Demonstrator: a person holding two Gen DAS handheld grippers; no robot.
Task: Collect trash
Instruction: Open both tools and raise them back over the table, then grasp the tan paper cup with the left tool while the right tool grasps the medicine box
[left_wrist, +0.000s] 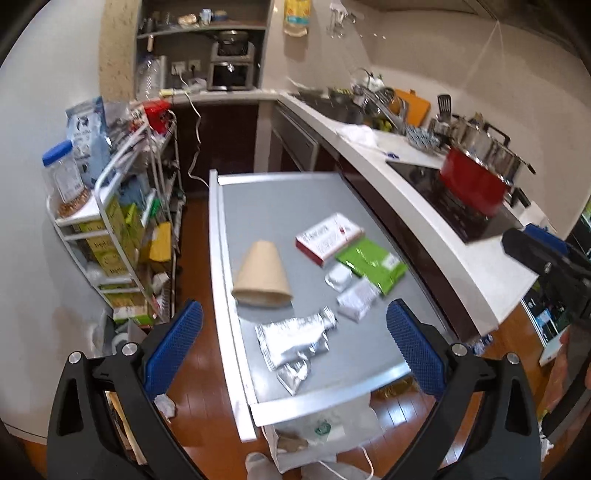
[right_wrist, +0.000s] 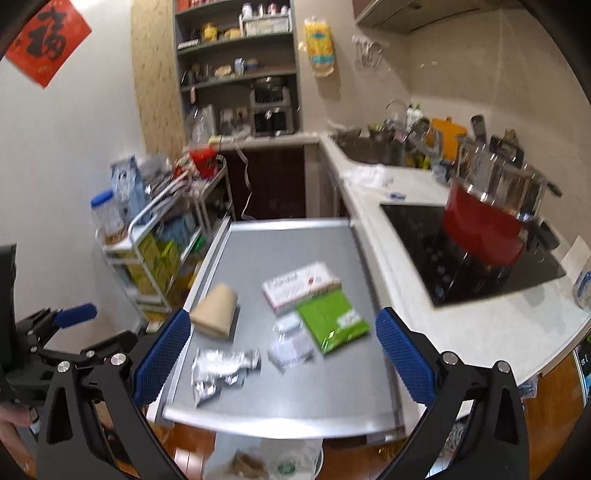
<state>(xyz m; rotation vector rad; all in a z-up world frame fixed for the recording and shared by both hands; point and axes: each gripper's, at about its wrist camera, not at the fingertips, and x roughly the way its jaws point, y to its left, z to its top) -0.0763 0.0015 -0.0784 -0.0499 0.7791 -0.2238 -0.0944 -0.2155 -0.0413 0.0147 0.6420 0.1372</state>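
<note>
Trash: paper cup (left_wrist: 263, 275), foil wrappers (left_wrist: 291, 341), green pouch (left_wrist: 373, 264) and box (left_wrist: 327, 236) are lying on the bench (left_wrist: 273, 199), grouped for collecting
Left tool (left_wrist: 294, 345): gaping wide, holding nothing
Right tool (right_wrist: 282, 356): gaping wide, empty
Bag (left_wrist: 325, 428): waiting under the bench edge to be receiving trash

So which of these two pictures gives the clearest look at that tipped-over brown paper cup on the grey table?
The left wrist view. There the paper cup lies sharp and whole on its side, its open rim toward the camera. In the right wrist view the cup is blurred, and the blue pad of the right claw slightly covers its near corner.
</note>
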